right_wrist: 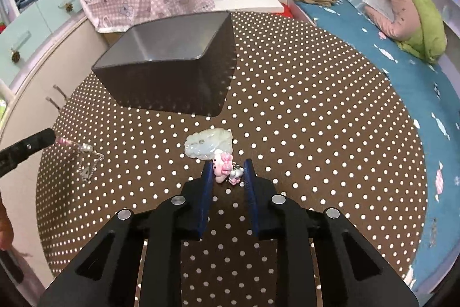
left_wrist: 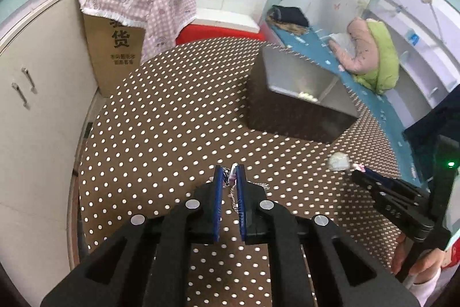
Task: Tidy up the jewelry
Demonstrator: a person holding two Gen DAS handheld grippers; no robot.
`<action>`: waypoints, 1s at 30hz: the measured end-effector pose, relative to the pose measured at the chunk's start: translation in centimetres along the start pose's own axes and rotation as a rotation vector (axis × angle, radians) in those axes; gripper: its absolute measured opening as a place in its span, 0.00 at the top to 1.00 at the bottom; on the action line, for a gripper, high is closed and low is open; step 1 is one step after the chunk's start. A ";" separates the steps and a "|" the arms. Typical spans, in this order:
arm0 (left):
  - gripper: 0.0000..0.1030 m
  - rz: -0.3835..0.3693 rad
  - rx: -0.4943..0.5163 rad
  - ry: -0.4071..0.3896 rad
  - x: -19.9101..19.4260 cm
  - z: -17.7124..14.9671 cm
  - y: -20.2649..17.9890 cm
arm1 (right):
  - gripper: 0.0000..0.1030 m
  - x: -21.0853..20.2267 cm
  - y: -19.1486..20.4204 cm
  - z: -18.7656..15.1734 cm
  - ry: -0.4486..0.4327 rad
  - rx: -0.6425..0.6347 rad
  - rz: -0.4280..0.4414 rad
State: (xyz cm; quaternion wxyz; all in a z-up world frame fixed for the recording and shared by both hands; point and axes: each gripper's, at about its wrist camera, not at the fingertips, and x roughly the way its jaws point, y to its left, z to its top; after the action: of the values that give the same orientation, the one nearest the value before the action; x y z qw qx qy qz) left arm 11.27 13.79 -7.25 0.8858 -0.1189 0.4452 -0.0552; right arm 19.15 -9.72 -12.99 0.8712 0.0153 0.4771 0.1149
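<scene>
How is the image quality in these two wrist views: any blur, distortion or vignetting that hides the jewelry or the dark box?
Left wrist view: strong fisheye curvature, black corners; the dark box is motion-smeared, while the chain in the left tool stays sharp. Right wrist view: same curvature and dark corners, evenly lit, box crisp; the pink charm in the right tool and the pale jade pendant read clearly.

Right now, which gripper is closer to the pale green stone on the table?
Right. The right gripper sits just beside the stone, holding a pink charm. The left gripper is farther off, pinching a silver chain.
</scene>
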 end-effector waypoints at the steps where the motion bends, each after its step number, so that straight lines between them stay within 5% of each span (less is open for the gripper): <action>1: 0.92 -0.027 0.000 -0.004 -0.4 0.1 -0.1 | 0.78 -0.2 -0.1 0.0 -0.004 0.001 0.001; 6: 0.92 -0.089 0.040 -0.034 -1.9 0.6 -1.6 | 0.78 -0.8 -0.7 -0.1 -0.019 0.015 0.001; 30: 0.92 -0.127 0.122 -0.065 -0.4 5.3 -5.5 | 0.78 -6.1 -0.6 5.0 -0.171 -0.001 0.033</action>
State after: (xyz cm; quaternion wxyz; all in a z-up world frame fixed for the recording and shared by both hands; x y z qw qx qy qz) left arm 15.31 9.44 -2.47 0.9001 -0.0945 0.4035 -0.1345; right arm 20.27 -11.18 -5.33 0.9068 0.0326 0.4005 0.1276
